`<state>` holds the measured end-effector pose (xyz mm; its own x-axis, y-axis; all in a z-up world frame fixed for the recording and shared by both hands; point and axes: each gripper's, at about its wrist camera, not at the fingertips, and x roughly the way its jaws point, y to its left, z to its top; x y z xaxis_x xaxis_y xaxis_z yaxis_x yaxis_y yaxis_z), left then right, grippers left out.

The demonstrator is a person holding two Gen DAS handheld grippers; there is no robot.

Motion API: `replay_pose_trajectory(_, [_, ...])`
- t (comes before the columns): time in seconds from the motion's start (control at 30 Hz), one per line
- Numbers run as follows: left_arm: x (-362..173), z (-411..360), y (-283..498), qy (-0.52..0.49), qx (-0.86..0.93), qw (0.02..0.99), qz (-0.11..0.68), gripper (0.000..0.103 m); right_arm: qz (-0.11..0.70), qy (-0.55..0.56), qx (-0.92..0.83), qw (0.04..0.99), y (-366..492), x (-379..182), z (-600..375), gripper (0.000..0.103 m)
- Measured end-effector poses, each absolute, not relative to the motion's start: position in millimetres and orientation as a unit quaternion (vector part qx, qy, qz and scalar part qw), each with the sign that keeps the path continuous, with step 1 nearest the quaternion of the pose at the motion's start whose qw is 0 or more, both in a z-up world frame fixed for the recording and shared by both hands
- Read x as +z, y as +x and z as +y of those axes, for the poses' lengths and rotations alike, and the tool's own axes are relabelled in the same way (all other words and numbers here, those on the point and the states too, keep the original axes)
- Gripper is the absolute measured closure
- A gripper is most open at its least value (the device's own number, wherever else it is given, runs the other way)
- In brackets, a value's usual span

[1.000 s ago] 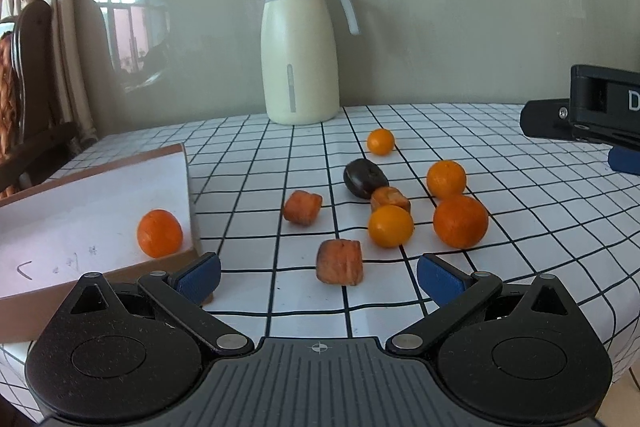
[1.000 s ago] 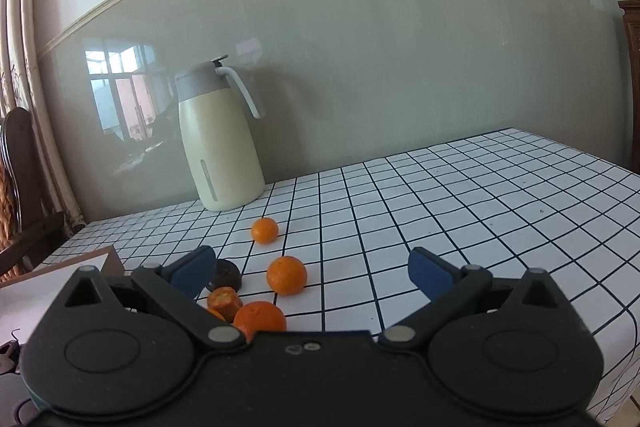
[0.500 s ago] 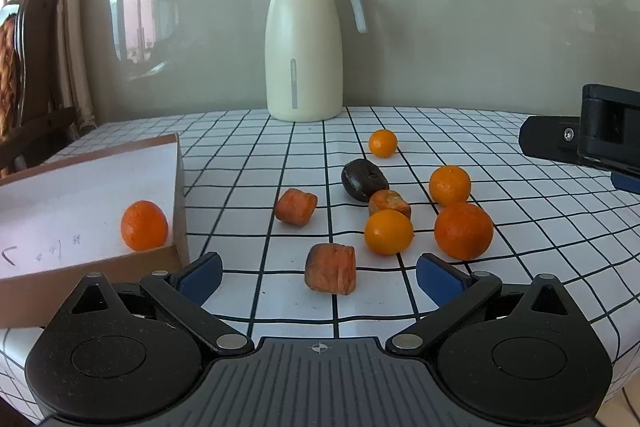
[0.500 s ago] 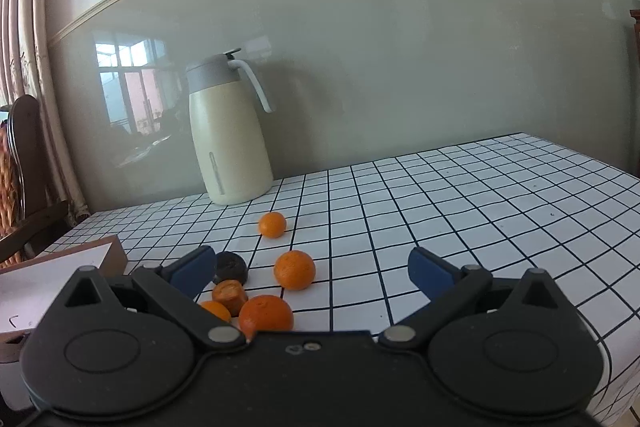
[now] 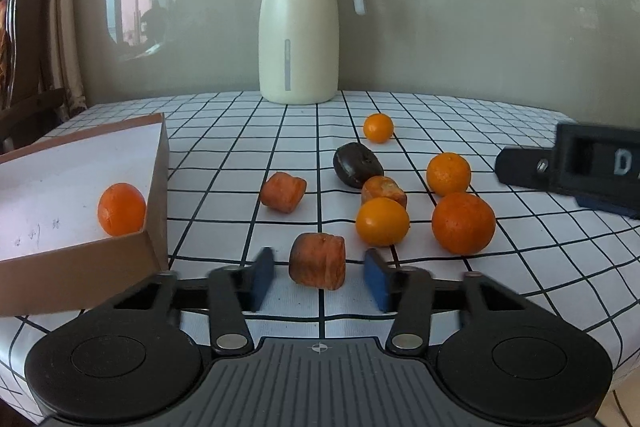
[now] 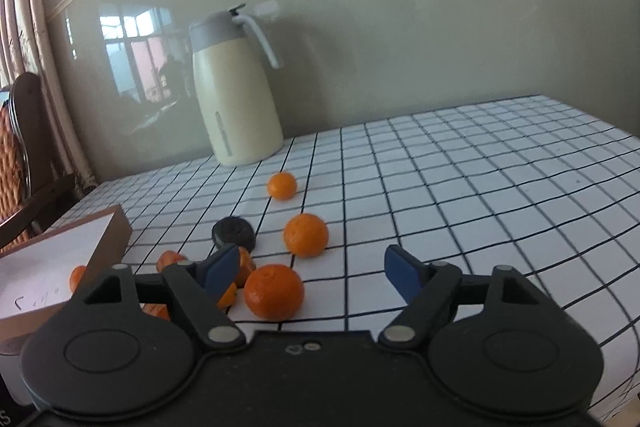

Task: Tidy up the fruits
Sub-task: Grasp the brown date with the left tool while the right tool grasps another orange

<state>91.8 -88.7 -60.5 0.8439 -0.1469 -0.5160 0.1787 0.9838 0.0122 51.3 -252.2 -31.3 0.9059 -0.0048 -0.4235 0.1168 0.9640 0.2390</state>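
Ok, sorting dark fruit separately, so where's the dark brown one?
In the left wrist view, the dark brown fruit lies mid-table, right of centre, touching an orange-brown chunk.

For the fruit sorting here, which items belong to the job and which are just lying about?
Job: oranges, loose on the cloth and one already in the box; brown chunks; dark fruit; box; left gripper, closing around a chunk; right gripper, closing.

Lying about: jug; chair; curtain.
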Motion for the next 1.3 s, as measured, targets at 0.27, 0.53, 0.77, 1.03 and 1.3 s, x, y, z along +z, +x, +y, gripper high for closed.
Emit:
replay_pose_trajectory(0.27, [-60.9,-85.3,90.2,0.035,-0.08,0.962,0.259,0.073,0.242,0.135,-0.02,0.961,67.2,-40.6,-244.3,0.044])
replay_pose_trajectory(0.53, [-60.2,-73.8,94.8,0.03,-0.072,0.962,0.262,0.073,0.263,0.129,-0.011,0.956,80.4,-47.0,-234.9,0.063])
replay_pose_trajectory(0.77, [-60.6,-74.2,95.6,0.029,-0.071,0.962,0.263,0.073,0.277,0.148,0.006,0.949,87.0,-51.6,-232.4,0.072])
replay_pose_trajectory(1.03, [-61.1,-75.1,95.7,0.029,-0.07,0.962,0.264,0.073,0.272,0.128,-0.005,0.954,80.4,-48.5,-230.9,0.073])
replay_pose_trajectory(1.3, [-61.6,-74.4,94.8,0.028,-0.067,0.962,0.262,0.073,0.275,0.113,-0.01,0.955,74.4,-49.8,-234.7,0.072])
